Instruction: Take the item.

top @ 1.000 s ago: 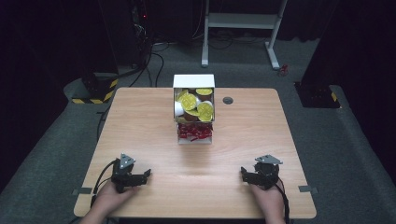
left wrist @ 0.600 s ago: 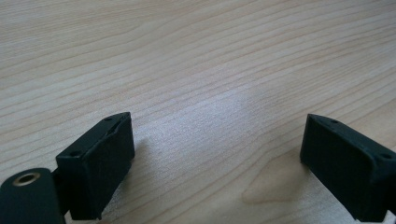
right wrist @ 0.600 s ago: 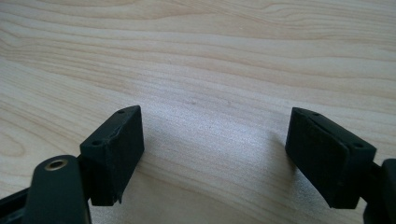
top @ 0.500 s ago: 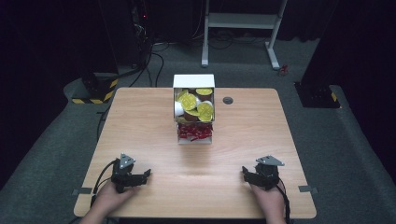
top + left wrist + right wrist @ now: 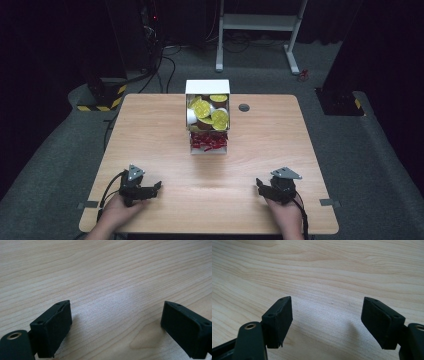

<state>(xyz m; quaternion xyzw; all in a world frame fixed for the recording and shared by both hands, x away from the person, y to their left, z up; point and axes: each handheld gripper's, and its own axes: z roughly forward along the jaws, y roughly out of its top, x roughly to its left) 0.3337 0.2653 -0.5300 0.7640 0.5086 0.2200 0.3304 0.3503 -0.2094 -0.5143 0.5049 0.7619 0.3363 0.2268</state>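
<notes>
Wooden table, high view adds white box, left tongs spread, right tongs spread, closing, nothing between.

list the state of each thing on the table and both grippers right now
left gripper: open, nothing between the jaws, resting on the table near its front edge
right gripper: open, jaws have just been closing a little, nothing between them
white box: upright at the table's far middle, open side showing two levels
yellow-lidded cups: piled in the upper level
red packets: heaped in the lower level
table: bare wood around the box
</notes>
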